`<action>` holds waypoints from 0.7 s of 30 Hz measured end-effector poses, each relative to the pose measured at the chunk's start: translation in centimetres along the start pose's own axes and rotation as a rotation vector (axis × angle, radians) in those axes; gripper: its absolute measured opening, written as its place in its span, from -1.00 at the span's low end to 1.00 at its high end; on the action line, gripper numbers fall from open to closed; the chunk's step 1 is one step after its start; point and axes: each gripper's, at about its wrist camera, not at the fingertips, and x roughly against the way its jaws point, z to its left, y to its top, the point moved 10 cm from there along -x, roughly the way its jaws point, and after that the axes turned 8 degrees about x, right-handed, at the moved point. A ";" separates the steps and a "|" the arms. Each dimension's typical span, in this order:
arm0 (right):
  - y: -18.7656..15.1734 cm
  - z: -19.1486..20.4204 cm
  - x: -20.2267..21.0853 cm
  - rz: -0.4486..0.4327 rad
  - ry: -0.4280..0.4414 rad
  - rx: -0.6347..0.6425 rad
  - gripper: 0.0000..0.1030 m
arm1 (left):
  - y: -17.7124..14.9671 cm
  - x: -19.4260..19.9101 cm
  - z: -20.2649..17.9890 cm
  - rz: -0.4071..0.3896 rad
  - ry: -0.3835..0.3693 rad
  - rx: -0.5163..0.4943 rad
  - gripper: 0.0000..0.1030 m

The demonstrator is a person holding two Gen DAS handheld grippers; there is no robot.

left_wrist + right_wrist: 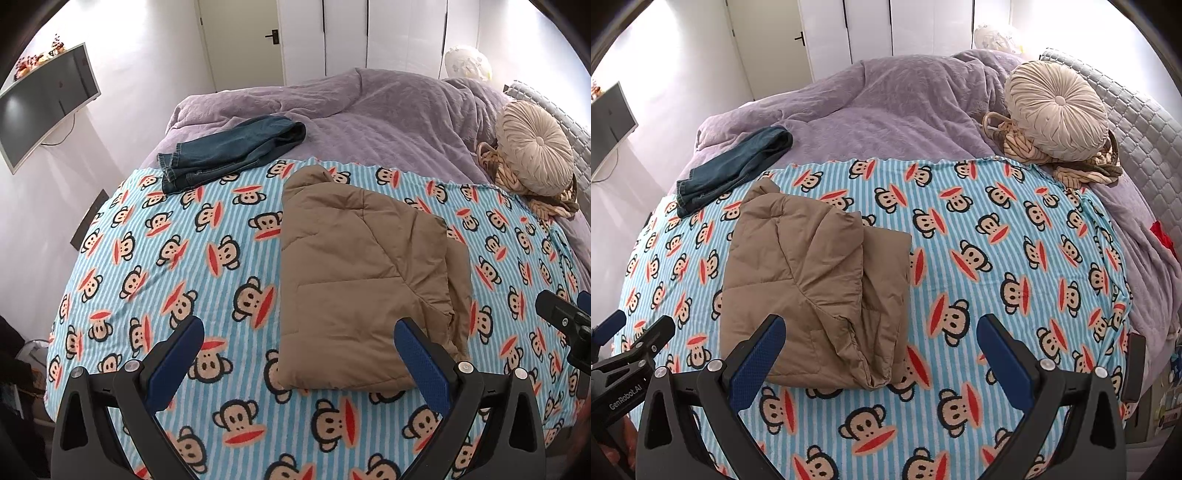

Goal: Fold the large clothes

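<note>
A tan quilted jacket (354, 280) (812, 284) lies folded into a rough rectangle on the blue striped monkey-print blanket (184, 258) (997, 258). Folded dark jeans (229, 151) (735, 166) rest at the blanket's far left edge. My left gripper (299, 334) hovers open above the jacket's near edge, holding nothing. My right gripper (881, 330) is open over the jacket's near right corner, also empty. Each gripper shows at the other view's side edge: the right gripper (565, 321) and the left gripper (631, 354).
A purple duvet (369, 107) (886, 110) covers the far half of the bed. A round beige cushion (535, 147) (1056, 110) sits on a knotted pillow at the right. A monitor (44, 107) hangs on the left wall; wardrobe doors stand behind.
</note>
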 end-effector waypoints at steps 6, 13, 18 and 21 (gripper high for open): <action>0.0 0.0 0.1 0.000 -0.001 -0.003 0.99 | 0.0 0.1 -0.1 -0.003 0.002 0.004 1.00; -0.1 0.0 0.0 -0.001 -0.001 -0.002 0.99 | 0.1 0.0 0.0 -0.002 0.001 0.001 1.00; -0.1 0.0 0.0 0.001 -0.001 -0.003 0.99 | 0.0 0.1 -0.1 -0.001 0.002 0.002 1.00; -0.1 0.0 0.0 0.002 0.002 -0.004 0.99 | 0.0 0.1 -0.1 -0.001 0.002 0.006 1.00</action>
